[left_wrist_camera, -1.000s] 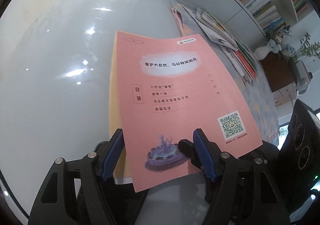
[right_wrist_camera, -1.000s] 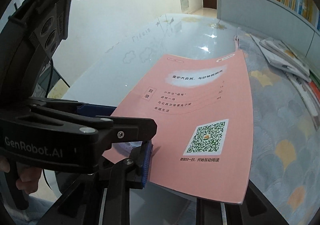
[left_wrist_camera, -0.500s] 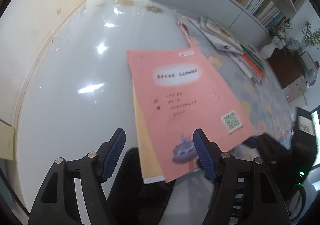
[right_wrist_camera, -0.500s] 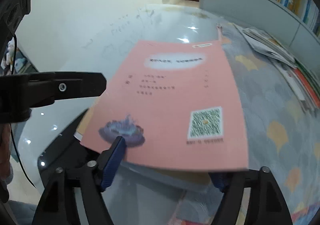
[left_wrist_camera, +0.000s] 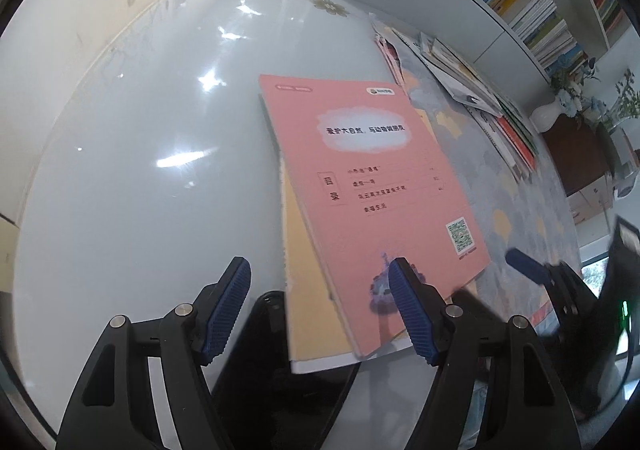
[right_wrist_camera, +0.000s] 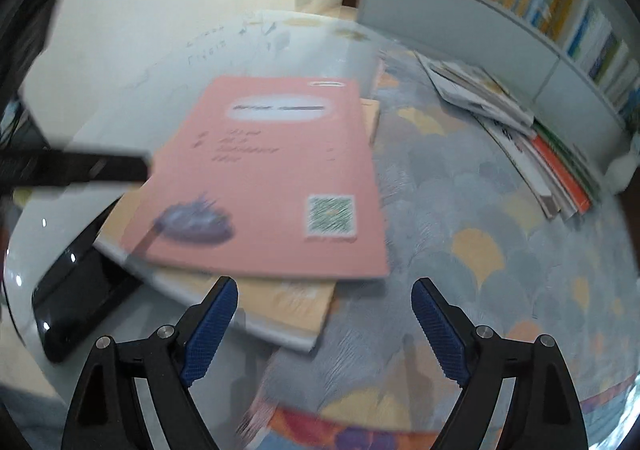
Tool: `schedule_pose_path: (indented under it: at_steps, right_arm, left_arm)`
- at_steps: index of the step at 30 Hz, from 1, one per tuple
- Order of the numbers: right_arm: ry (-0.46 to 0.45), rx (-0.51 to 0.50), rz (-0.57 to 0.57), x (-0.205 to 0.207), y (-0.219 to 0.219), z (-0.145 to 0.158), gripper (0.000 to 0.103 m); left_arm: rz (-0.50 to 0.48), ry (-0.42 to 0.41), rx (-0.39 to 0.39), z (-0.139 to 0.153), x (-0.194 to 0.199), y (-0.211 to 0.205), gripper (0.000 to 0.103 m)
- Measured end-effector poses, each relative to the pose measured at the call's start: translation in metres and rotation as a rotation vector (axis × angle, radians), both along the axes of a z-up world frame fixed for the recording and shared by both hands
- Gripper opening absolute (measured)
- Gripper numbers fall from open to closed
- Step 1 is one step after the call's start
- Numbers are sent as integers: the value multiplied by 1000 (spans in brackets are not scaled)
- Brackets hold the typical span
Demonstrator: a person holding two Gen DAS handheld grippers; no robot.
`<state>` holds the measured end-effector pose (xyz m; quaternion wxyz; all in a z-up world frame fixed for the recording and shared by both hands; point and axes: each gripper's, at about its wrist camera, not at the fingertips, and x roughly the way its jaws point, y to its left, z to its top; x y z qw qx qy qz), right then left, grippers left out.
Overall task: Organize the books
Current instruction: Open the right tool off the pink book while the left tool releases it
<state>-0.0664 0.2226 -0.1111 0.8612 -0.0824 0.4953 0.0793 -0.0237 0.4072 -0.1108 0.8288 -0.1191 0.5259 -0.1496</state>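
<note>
Left wrist view: the left hand-held gripper [left_wrist_camera: 320, 306] stands half open with nothing pressed between its pads. A pink book [left_wrist_camera: 372, 186] lies skewed on a yellow book [left_wrist_camera: 308, 290] on the glossy counter [left_wrist_camera: 132, 154]; its cover shows Chinese print, the characters 目录 and a QR code. Only here a white vase [left_wrist_camera: 546, 118] shows at far right, past a loose pile of books [left_wrist_camera: 472, 98].

Right wrist view: the right hand-held gripper [right_wrist_camera: 324, 326] has just been opening; its jaws stand wide and empty, short of the near edge of the pink book [right_wrist_camera: 272, 178]. "Sweet" is readable on the wall. A black phone-like slab [right_wrist_camera: 76, 306] lies near left.
</note>
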Motion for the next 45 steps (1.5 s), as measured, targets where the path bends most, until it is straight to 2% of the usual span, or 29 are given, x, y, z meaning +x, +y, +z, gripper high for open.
schedule_pose_path:
  at_steps: [3,7,8,9,11,15,18,20,22,23,24,26,27,29,31,37,41,45]
  right_arm:
    - [-3,48,-43,21,-10,-5,87]
    - [-12,126,-23,31,-6,-2,86]
    - [-22,129,-7,30,-2,-1,81]
    - [-31,128,13,26,2,1,72]
    - [-39,114,96,17,14,5,60]
    - [-16,75,240,-6,38,1,50]
    - [-30,74,269,-14,43,3,49]
    - [-74,32,228,-11,40,8,51]
    - [-95,-14,139,2,30,9,71]
    - [-97,-13,92,10,23,8,86]
    - [-95,5,69,16,16,7,87]
    - [-38,50,56,28,9,-4,85]
    - [-17,75,55,31,7,-8,80]
    - [-13,152,40,30,1,-10,75]
    - [-11,171,40,26,0,-8,70]
    - [-17,126,65,8,2,-5,59]
    - [12,138,122,-6,12,-4,59]
    - [-3,72,164,-19,24,-2,60]
  left_arm:
    - [-13,19,-23,-6,7,-7,70]
    - [-30,60,-7,-18,14,-16,70]
    - [-38,50,-2,-17,13,-18,70]
    - [-49,49,2,-16,13,-20,70]
    - [-62,47,23,-16,11,-25,71]
    - [-83,33,54,-15,8,-29,71]
    - [-86,31,47,-16,7,-26,73]
    - [-78,31,38,-16,7,-24,73]
    - [-80,23,45,-16,5,-25,73]
    - [-82,18,51,-16,4,-27,75]
    - [-75,14,42,-16,5,-27,76]
    - [-79,11,43,-17,4,-28,80]
    - [-83,3,50,-16,3,-29,81]
    - [-91,4,70,-17,2,-31,81]
    - [-96,-4,87,-17,0,-33,82]
    - [-106,-2,112,-17,-2,-36,84]
    - [-114,-2,146,-17,-6,-42,86]
    - [-126,-10,188,-18,-12,-45,86]
